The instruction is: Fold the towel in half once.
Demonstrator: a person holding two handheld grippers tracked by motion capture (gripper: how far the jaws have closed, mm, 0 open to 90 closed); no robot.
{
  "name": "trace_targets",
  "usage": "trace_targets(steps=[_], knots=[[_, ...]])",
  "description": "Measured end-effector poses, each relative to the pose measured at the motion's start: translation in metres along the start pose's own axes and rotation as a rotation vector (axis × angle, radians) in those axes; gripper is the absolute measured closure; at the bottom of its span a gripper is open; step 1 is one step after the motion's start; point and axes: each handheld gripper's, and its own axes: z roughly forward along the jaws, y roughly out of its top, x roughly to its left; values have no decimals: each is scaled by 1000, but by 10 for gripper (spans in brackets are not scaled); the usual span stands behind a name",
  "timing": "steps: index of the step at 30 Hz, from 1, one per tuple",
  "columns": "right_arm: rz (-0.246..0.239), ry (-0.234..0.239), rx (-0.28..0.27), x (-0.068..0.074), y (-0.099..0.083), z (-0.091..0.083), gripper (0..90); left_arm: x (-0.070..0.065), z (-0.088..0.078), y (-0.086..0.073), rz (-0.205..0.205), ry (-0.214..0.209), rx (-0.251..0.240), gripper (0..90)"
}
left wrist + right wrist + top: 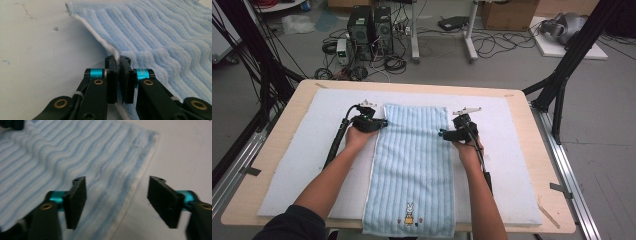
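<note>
A wooden desk [282,165] carries a white pad [312,150] – on it lies a blue striped towel [412,160], hanging over the near edge.

- A white mat [512,150] covers the wooden surface [287,115].
- Two computer towers [371,25] stand on the floor among cables [492,42].
- A cardboard box [509,14] sits beyond.
</note>
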Motion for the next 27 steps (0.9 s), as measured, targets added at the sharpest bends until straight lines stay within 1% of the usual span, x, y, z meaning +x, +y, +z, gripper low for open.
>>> trace_targets(steps=[2, 4, 6, 8, 9, 10, 12, 13, 14, 16, 17, 18, 19, 20, 21, 22, 23, 24, 26, 27], knots=[[14, -8, 2, -2, 5, 7, 444, 2, 0, 0, -24, -11, -5, 852], [17, -18, 26, -2, 10, 16, 470, 3, 0, -1, -33, -20, -7, 853], [28, -43, 37, -2, 13, 24, 491, 4, 0, -1, -36, -25, -5, 853], [36, -48, 53, -1, 14, 29, 526, 5, 0, -1, -42, -28, -8, 853], [31, -58, 65, 0, 14, 34, 546, 6, 0, -1, -45, -32, -8, 854], [34, -67, 67, 1, 14, 36, 581, 6, 0, -1, -49, -35, -10, 855], [29, -84, 66, 0, 14, 36, 712, 8, 0, -1, -57, -35, -15, 859], [19, -64, 62, -1, 15, 35, 843, 8, 0, -1, -55, -29, -18, 861], [11, -67, 72, -1, 15, 35, 851, 10, 0, 0, -60, -25, -21, 862], [-11, -64, 81, -1, 18, 36, 867, 12, 0, 3, -83, -26, -39, 865], [-13, -69, 75, -1, 20, 37, 869, 13, -1, 6, -97, -29, -50, 866], [-9, -76, 58, -2, 21, 36, 870, 13, -3, 9, -97, -30, -65, 867], [-2, -80, 29, -3, 23, 34, 870, 13, -5, 12, -99, -34, -94, 867], [15, -78, -5, -5, 25, 31, 870, 12, -7, 16, -111, -40, -124, 868], [28, -74, -42, -6, 26, 27, 870, 13, -11, 19, -113, -51, -143, 867], [31, -70, -63, -7, 27, 24, 869, 13, -14, 22, -113, -66, -159, 867], [33, -66, -79, -9, 28, 19, 869, 12, -16, 23, -113, -74, -168, 867], [36, -56, -82, -10, 28, 16, 869, 12, -19, 24, -112, -87, -174, 867], [48, -30, -93, -11, 29, 8, 869, 10, -25, 24, -96, -110, -170, 867], [42, -13, -101, -10, 29, 4, 869, 8, -28, 22, -87, -116, -176, 867]])
